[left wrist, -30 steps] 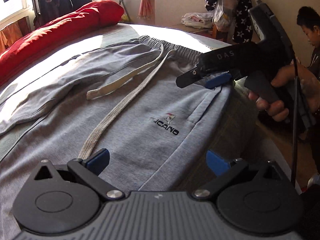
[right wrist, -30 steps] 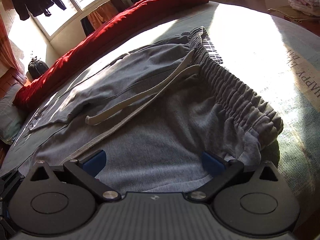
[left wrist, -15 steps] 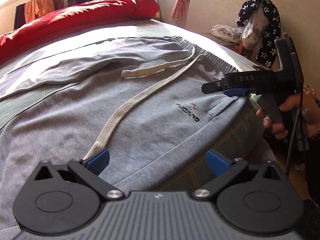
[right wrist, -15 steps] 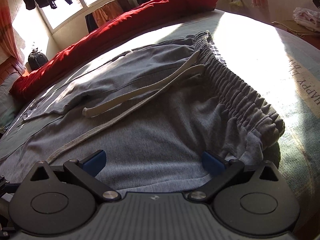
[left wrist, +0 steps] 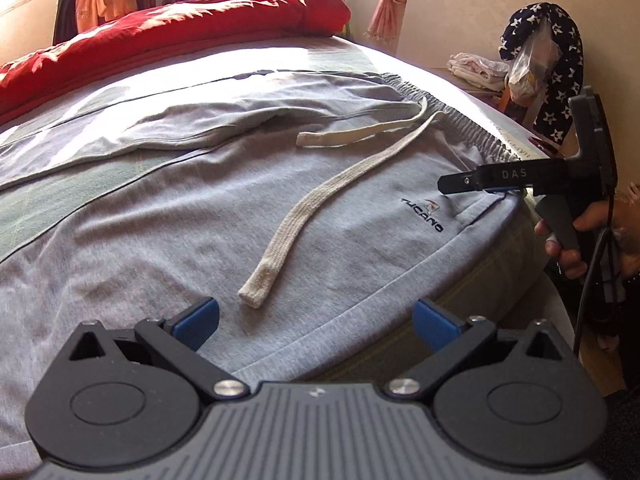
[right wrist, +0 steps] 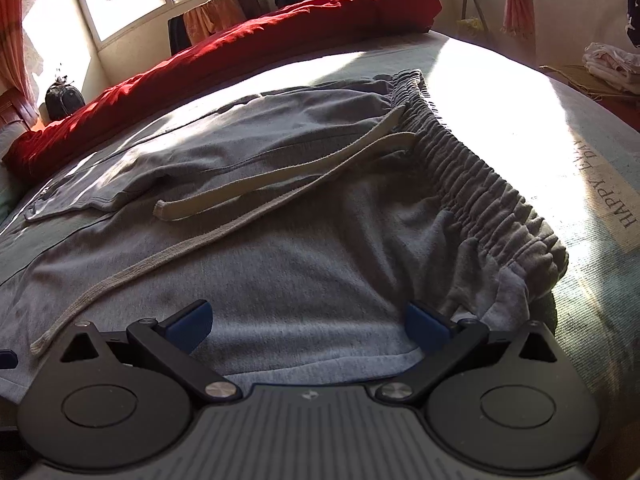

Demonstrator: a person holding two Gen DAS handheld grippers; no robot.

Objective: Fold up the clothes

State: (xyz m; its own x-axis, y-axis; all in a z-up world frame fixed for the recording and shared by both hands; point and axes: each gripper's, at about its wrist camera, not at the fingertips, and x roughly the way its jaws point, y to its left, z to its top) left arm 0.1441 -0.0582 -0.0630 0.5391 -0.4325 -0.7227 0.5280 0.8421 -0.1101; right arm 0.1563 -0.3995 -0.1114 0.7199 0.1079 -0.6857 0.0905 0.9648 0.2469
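Grey sweatpants (left wrist: pixel 168 240) with a cream drawstring (left wrist: pixel 304 216) and a small chest-style logo lie spread flat on the bed. The elastic waistband (right wrist: pixel 472 184) is at the right. My left gripper (left wrist: pixel 316 320) is open, low over the near side edge of the pants. My right gripper (right wrist: pixel 308 324) is open, just above the near waistband corner; it also shows in the left wrist view (left wrist: pixel 472 184), hovering over the pocket by the logo. Neither holds cloth.
A red duvet (left wrist: pixel 172 28) lies along the far side of the bed. The bed edge (left wrist: pixel 500 264) drops off at the right. Folded laundry (left wrist: pixel 476 70) and a star-patterned cloth (left wrist: pixel 560 80) sit beyond it. Clothes hang by the window.
My left gripper has slid back along the pants away from the waistband, so more of the drawstring shows. My right gripper has stayed over the waistband corner. Both remain open.
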